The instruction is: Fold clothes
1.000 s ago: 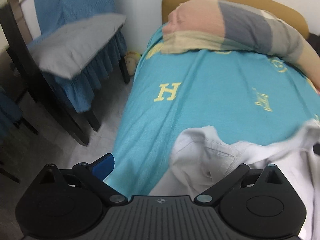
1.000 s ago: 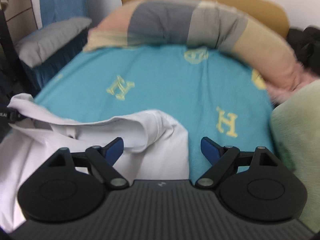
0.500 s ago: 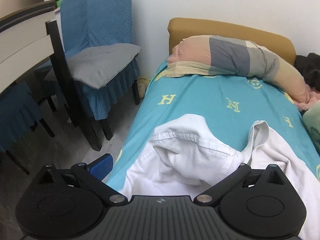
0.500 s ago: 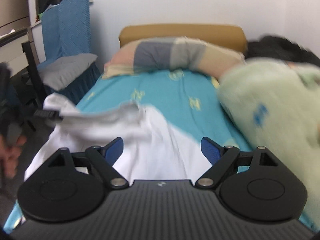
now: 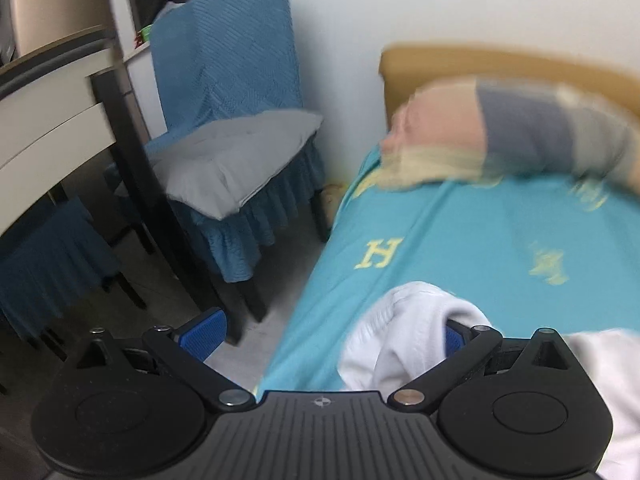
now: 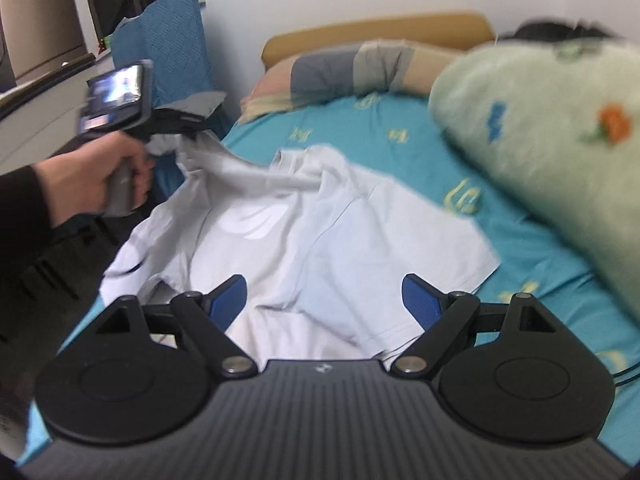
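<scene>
At the far left a chair (image 5: 224,128) under a blue cover carried a grey cushion (image 5: 236,160); the left gripper (image 5: 326,330) stood released, its pads wide apart, white cloth bunched over the right pad; the white shirt (image 6: 320,236) lay spread on the blue sheet (image 6: 532,248), one corner raised at the left; the right gripper (image 6: 324,300) hung released above the shirt's near part; a green blanket (image 6: 552,136) sat at the right.

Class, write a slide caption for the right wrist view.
Open right gripper above white shirt on bed; left gripper lifts one corner.
</scene>
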Available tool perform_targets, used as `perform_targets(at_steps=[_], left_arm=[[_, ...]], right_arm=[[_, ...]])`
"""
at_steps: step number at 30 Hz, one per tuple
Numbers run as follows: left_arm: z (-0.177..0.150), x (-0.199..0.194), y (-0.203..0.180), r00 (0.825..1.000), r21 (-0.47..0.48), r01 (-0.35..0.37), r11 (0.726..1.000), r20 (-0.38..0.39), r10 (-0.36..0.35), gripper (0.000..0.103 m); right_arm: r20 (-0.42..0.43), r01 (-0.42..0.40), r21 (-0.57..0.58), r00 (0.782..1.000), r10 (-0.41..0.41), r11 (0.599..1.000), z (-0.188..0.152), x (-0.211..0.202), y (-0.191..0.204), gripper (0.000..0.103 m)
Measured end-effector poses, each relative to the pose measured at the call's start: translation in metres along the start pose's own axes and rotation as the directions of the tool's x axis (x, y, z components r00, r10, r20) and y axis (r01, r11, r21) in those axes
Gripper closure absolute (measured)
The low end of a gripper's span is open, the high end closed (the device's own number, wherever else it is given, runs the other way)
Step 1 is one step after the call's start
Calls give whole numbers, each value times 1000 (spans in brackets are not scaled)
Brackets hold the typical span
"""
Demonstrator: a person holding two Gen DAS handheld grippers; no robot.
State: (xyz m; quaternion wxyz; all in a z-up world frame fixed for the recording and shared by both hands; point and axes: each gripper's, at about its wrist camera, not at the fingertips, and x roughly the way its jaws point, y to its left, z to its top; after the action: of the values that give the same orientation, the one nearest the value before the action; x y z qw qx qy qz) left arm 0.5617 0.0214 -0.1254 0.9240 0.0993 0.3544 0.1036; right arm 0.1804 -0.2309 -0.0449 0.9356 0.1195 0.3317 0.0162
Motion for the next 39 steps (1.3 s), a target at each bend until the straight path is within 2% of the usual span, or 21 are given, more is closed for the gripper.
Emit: perform_targets(at_steps=[1,4,6,8,11,14,17,19,21,23,24,25,27,29,30,32,33,34,37,39], left_arm=[[2,18,-10,998,38,-34,999,-43,36,1],[4,58,-38,981,155,-40,987,-183,69,3],[14,59,-53,985,234,-43,971,-155,81,2],[29,58,-64,978,311,1,950,-198,63,2],[49,41,-79,972,396,59,916,-231,37,1],[62,16,-93,967,468,127,875,-256,-4,0],[66,-14,-100,977,473,111,874,-214,-8,0],[65,-37,-101,975,407,180,895,-197,-106,0],[60,-56,-103,958,316,274,908,-175,-227,0],[51,-70,-107,926,202,372,906,-149,-347,1],[45,-70,-110,907,140,412,900,-159,-390,7],[40,-70,-112,886,76,450,890,-167,-433,16],[30,-65,-123,856,-9,492,871,-181,-485,25],[21,-58,-138,867,-37,463,886,-188,-461,29],[15,-55,-144,876,-41,444,895,-188,-443,35],[8,-48,-154,885,-39,436,899,-165,-436,66],[8,-49,-158,878,-39,455,890,-146,-455,92],[8,-50,-163,871,-39,474,880,-126,-474,100],[23,-61,-167,846,-47,532,845,7,-533,101],[37,-69,-175,832,-37,553,832,79,-549,101]], right_arm=[[-13,-2,11,1000,3,1000,-2,5,-3,17],[-47,17,41,999,-16,999,-10,24,-9,17],[-91,20,47,996,-16,999,-11,40,-11,17],[-127,16,55,992,-9,998,-11,53,-12,17],[-119,-26,70,992,35,997,-7,55,-11,17],[-96,-30,55,995,35,998,-3,50,-9,17],[-91,-38,79,995,45,996,-3,41,-14,17],[-77,-41,105,996,49,994,-3,31,-19,17],[-57,-38,113,997,44,993,-4,22,-23,17],[-47,-33,116,998,39,993,-5,15,-24,17],[-46,-31,119,998,37,992,-6,13,-25,17],[-48,-28,123,998,35,992,-7,12,-27,17],[-53,-24,134,998,31,991,-8,11,-30,17],[-59,-20,147,998,29,989,-9,13,-33,17],[-62,-18,153,998,27,988,-9,13,-34,17],[-63,-15,172,998,27,985,-9,16,-39,17],[-61,-13,183,998,25,983,-8,17,-41,18],[-60,-9,193,998,21,981,-7,19,-43,18],[-54,6,210,999,5,978,-4,25,-47,17],[-44,15,206,999,-6,978,-1,27,-49,18]])
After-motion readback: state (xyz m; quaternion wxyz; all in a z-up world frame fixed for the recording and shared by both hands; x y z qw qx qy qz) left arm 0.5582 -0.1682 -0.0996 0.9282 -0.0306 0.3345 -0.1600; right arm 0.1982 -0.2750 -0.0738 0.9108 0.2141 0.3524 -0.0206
